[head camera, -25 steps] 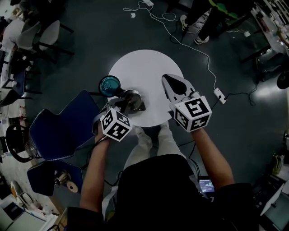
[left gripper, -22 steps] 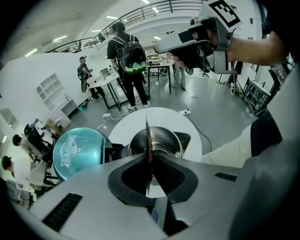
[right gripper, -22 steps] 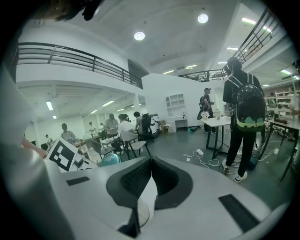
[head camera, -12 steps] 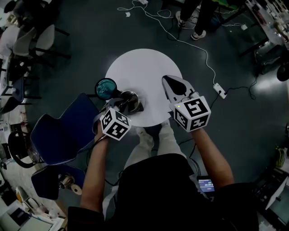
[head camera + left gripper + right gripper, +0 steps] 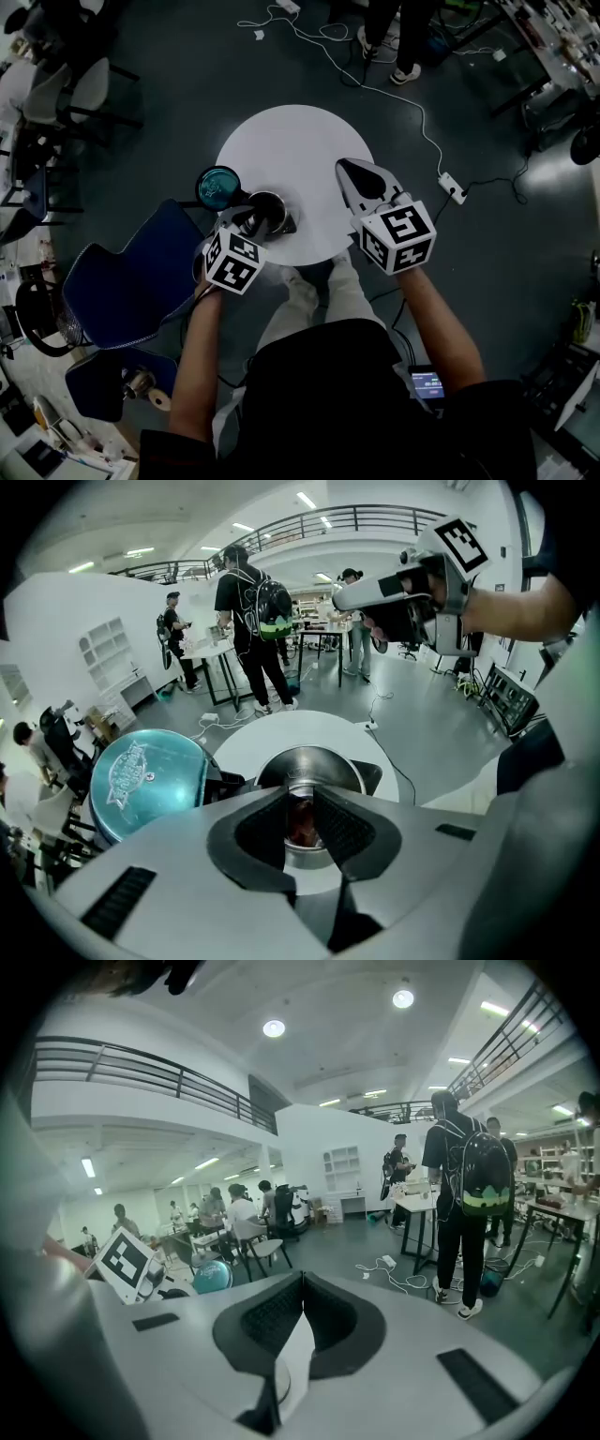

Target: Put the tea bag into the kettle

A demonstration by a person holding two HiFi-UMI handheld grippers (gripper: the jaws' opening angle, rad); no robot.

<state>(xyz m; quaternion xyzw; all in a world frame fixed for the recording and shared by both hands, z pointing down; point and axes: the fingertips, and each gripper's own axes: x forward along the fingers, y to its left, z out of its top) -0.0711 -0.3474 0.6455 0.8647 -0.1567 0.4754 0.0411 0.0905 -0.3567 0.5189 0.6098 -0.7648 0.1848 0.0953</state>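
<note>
A steel kettle [image 5: 269,205] stands open on the white round table [image 5: 300,141], its teal lid [image 5: 218,187] tipped back to the left. My left gripper [image 5: 251,222] hovers at the kettle's near side. In the left gripper view its jaws [image 5: 300,799] pinch a small reddish-brown tea bag [image 5: 302,823] right over the kettle mouth [image 5: 309,761]. My right gripper [image 5: 350,170] hangs over the table's right part, shut with nothing in it. In the right gripper view its tips [image 5: 302,1279] touch.
A blue chair [image 5: 131,272] stands left of the table, close to my left arm. A white cable and power strip [image 5: 452,190] run over the dark floor to the right. People stand at desks [image 5: 246,602] further back. My legs are under the table's near edge.
My left gripper has shifted slightly left and back toward me beside the kettle. The right gripper holds its place.
</note>
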